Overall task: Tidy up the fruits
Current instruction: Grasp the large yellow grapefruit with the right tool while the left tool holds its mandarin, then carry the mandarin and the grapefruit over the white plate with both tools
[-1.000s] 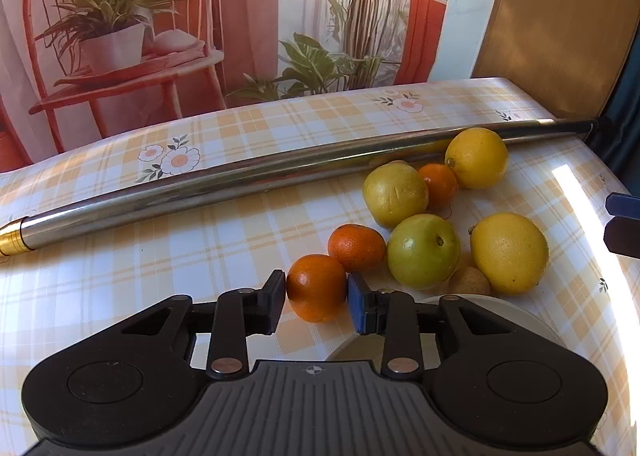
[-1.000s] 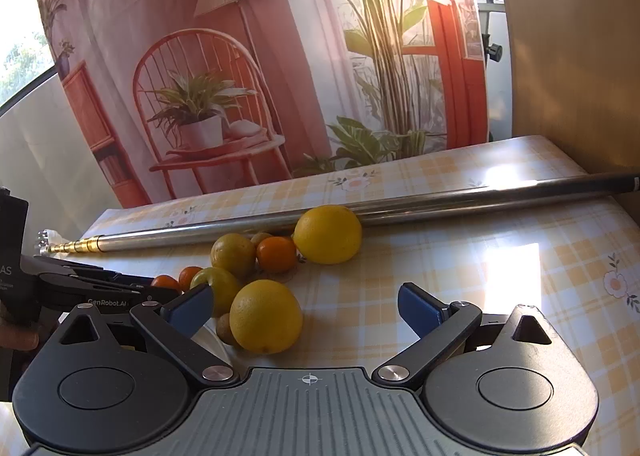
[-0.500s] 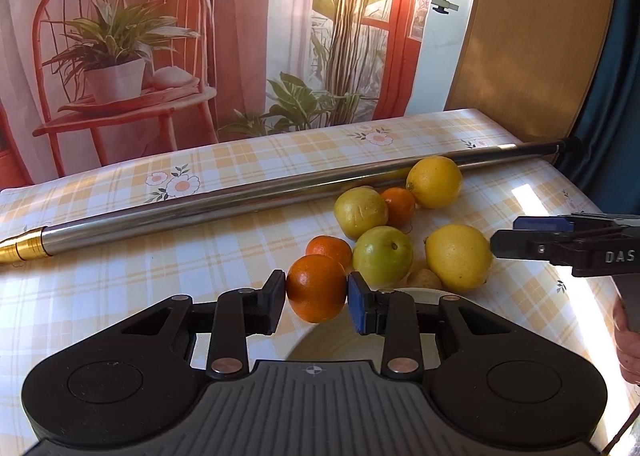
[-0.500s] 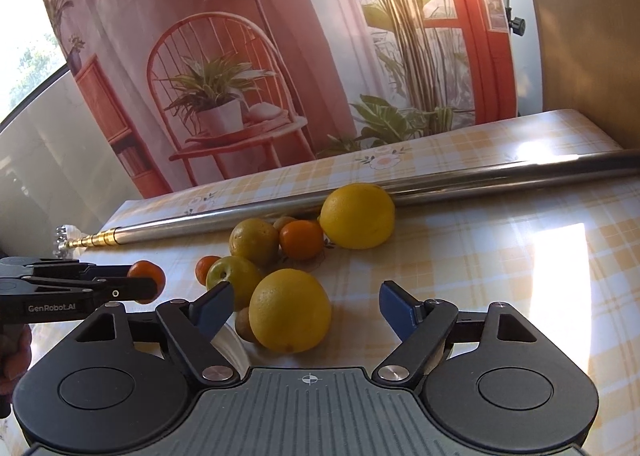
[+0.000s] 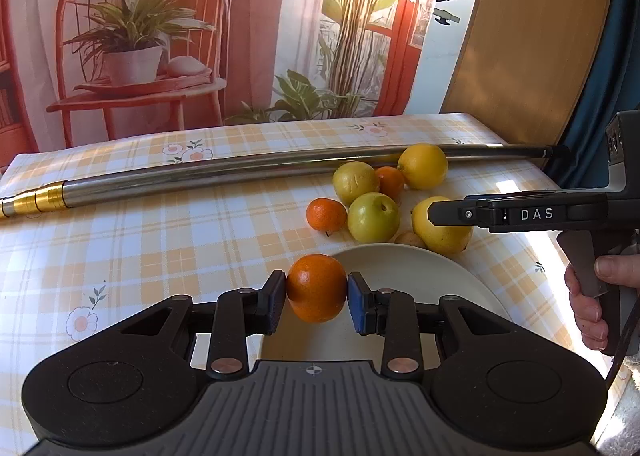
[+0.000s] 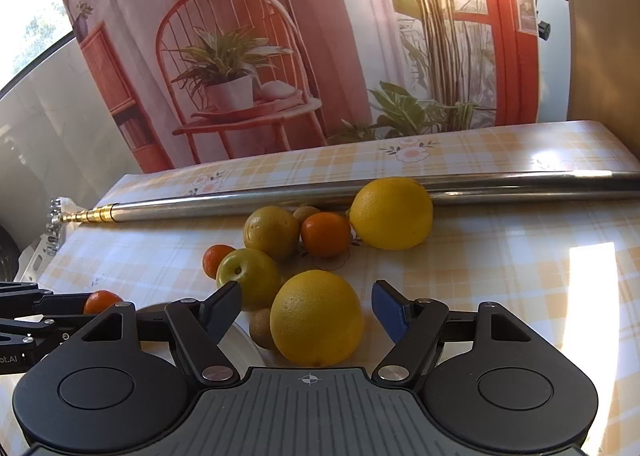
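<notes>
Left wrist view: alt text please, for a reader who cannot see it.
The left gripper is shut on a mandarin at the rim of a cream plate. Beyond lie loose lemons and other fruit, and the right gripper reaches in.

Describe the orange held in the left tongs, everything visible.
The orange is small, round and glossy, bright orange with a faint stem dimple facing the camera. The left tongs are shut on it, one pad pressing each side. It hangs above the near rim of the pale plate, apart from the other fruit.
</notes>
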A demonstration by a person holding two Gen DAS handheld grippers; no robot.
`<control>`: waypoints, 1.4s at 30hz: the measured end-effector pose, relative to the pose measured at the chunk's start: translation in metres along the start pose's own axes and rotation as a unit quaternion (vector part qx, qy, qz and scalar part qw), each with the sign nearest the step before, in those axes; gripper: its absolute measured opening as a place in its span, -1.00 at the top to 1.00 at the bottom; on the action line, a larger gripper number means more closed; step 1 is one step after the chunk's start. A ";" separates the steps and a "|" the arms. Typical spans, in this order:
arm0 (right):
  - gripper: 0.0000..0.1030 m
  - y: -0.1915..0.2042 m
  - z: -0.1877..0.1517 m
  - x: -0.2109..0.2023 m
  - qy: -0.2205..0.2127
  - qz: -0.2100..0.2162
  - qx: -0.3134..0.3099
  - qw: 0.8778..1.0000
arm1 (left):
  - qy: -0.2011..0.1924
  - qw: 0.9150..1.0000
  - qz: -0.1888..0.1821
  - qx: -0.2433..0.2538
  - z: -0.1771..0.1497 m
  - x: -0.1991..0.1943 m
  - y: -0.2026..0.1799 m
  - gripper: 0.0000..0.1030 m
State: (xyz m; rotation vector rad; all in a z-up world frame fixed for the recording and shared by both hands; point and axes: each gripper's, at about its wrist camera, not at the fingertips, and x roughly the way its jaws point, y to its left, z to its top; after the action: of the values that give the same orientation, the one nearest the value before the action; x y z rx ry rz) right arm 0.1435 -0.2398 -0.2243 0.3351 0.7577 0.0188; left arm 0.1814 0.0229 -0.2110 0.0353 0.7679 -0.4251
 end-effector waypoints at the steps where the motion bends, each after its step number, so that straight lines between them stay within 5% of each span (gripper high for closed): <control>1: -0.34 0.000 0.000 -0.001 -0.002 -0.002 0.000 1.000 | 0.000 1.000 0.000 -0.004 -0.001 -0.001 0.001 0.31; 14: -0.32 0.001 0.004 0.004 0.005 -0.009 -0.011 1.000 | -0.007 1.000 -0.001 -0.002 -0.010 -0.007 0.001 0.31; 26: -0.01 -0.027 -0.013 0.019 0.029 0.027 0.079 0.996 | -0.005 1.000 -0.002 -0.005 -0.011 -0.006 0.002 0.31; 42: -0.01 -0.028 -0.022 -0.006 0.027 -0.010 0.034 0.999 | -0.003 1.000 -0.006 0.002 -0.013 -0.005 0.000 0.31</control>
State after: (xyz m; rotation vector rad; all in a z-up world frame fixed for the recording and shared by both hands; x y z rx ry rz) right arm 0.1214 -0.2608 -0.2439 0.3937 0.8172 -0.0162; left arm 0.1693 0.0269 -0.2165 0.0330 0.7610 -0.4385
